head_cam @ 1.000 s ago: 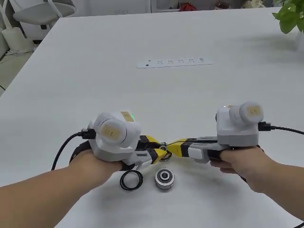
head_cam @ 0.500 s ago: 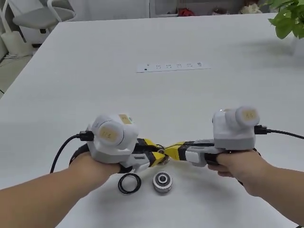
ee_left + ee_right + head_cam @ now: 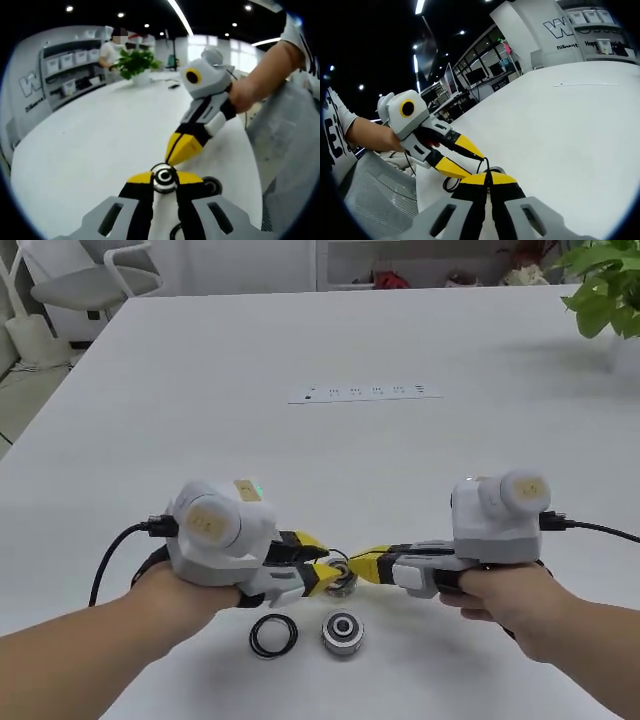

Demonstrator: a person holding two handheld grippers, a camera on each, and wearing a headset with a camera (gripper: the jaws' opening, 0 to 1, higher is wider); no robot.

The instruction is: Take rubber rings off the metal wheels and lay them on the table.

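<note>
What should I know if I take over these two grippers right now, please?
The left gripper is shut on a metal wheel, held above the table.
The right gripper is shut, its tips at that wheel, seemingly pinching the wheel's rubber ring.
On the table: a loose ring beside a bare wheel.
Done: one ring off and laid down.
Left: pull this ring free and lay it down too.
</note>
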